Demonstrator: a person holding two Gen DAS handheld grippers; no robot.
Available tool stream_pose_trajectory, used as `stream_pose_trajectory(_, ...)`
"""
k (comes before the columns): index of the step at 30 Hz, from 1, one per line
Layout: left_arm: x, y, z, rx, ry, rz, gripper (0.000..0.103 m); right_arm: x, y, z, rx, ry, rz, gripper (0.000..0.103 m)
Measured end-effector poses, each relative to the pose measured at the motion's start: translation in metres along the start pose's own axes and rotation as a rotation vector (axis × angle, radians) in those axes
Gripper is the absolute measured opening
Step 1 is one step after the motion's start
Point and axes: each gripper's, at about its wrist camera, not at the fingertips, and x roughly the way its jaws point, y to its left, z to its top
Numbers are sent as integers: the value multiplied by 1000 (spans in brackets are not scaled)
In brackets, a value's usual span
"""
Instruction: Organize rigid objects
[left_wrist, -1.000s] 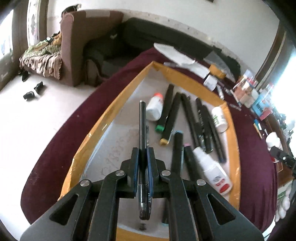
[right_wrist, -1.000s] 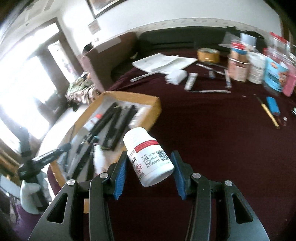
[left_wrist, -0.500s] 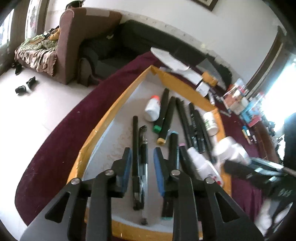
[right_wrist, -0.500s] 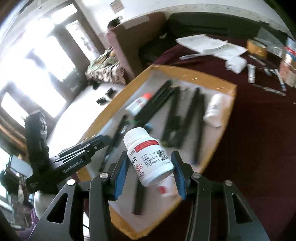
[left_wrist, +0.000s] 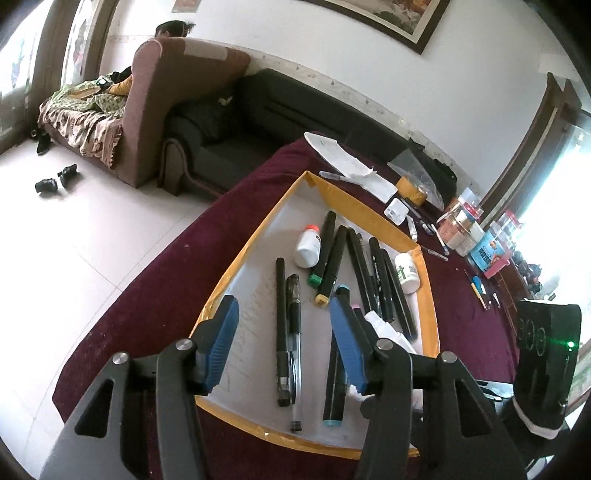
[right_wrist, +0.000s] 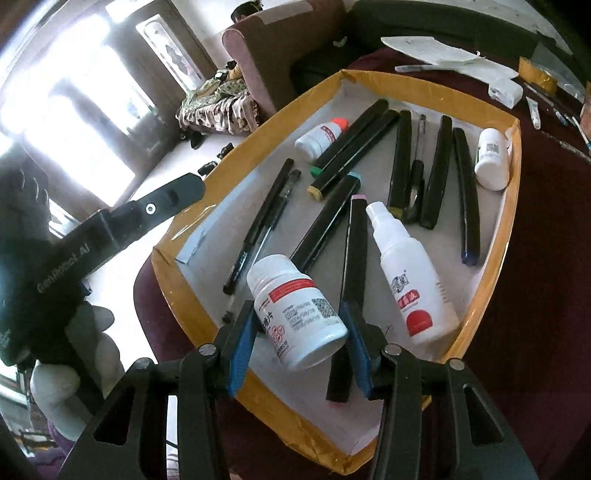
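Nearest the right wrist camera, the right tool (right_wrist: 301, 330) is clamped on a white pill bottle (right_wrist: 295, 317) with a red band on its label, its blue pads pressing on both sides; the bottle tilts with its cap pointing up and left, above the near end of the tray (right_wrist: 511, 206). The left tool (left_wrist: 284, 345) has just been opening and its blue pads now stand apart with nothing held; in the gap below them a black pen (left_wrist: 280, 328) and a clear pen (left_wrist: 294, 332) lie side by side on the white floor of the tray. Just past the held bottle, a white spray bottle (right_wrist: 408, 269) with a red mark lies on its side, beside two black markers. Farther in, more black markers lie in rough rows, one with a green end (left_wrist: 314, 280) and one with a yellow end (left_wrist: 321, 300). A small white bottle with an orange cap (left_wrist: 308, 247) lies near the far left, and another white bottle (left_wrist: 406, 272) rests against the right wall. The yellow-edged tray sits on a table (left_wrist: 155, 317) covered in dark red cloth. Beyond it lie papers (left_wrist: 343, 158), a roll of tape (left_wrist: 412, 189) and some jars, then a dark sofa (left_wrist: 295, 110) against the wall.
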Motion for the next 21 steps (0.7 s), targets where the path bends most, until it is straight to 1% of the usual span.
stream_pose_trajectory(1, 0, 0, 0, 1, 0, 0, 52, -1, 1, -2, -2, -5, -10, 43)
stream_pose_trajectory(2, -1, 0, 0, 2, -3, 0, 56, -3, 1, -2, -4, -6, -12, 43)
stream_pose_trajectory(4, -4, -3, 0, 8, -14, 5, 59, -6, 1, -4, -5, -11, -4, 46)
stream_pose_trajectory(7, -9, -9, -2, 17, -29, 7, 60, -14, 0, -7, 0, -20, 17, 47)
stream_pose_trajectory(9, -12, -13, -4, 20, -37, 10, 62, -17, -2, -7, 11, -36, 20, 47)
stream_pose_trajectory(11, -16, -18, -5, 28, -55, 27, 69, -24, -7, -10, 28, -58, 17, 47)
stream_pose_trajectory(14, -27, -30, -8, 55, -107, 79, 70, -37, -16, -15, 38, -95, -12, 47)
stream_pose_trajectory(15, -32, -35, -9, 69, -134, 102, 70, -41, -19, -17, 37, -112, -29, 47)
stream_pose_trajectory(16, -39, -41, -10, 90, -175, 134, 75, -45, -20, -19, 36, -127, -42, 47)
stream_pose_trajectory(17, -48, -50, -12, 116, -236, 172, 85, -50, -22, -21, 37, -149, -63, 47)
stream_pose_trajectory(18, -60, -59, -15, 136, -305, 209, 90, -54, -25, -23, 35, -164, -78, 48)
stream_pose_trajectory(19, -73, -67, -19, 148, -384, 242, 100, -60, -27, -27, 31, -189, -103, 49)
stream_pose_trajectory(20, -85, -74, -23, 152, -448, 253, 103, -63, -29, -29, 27, -205, -121, 50)
stream_pose_trajectory(21, -98, -81, -27, 157, -527, 249, 103, -68, -30, -32, 21, -228, -151, 53)
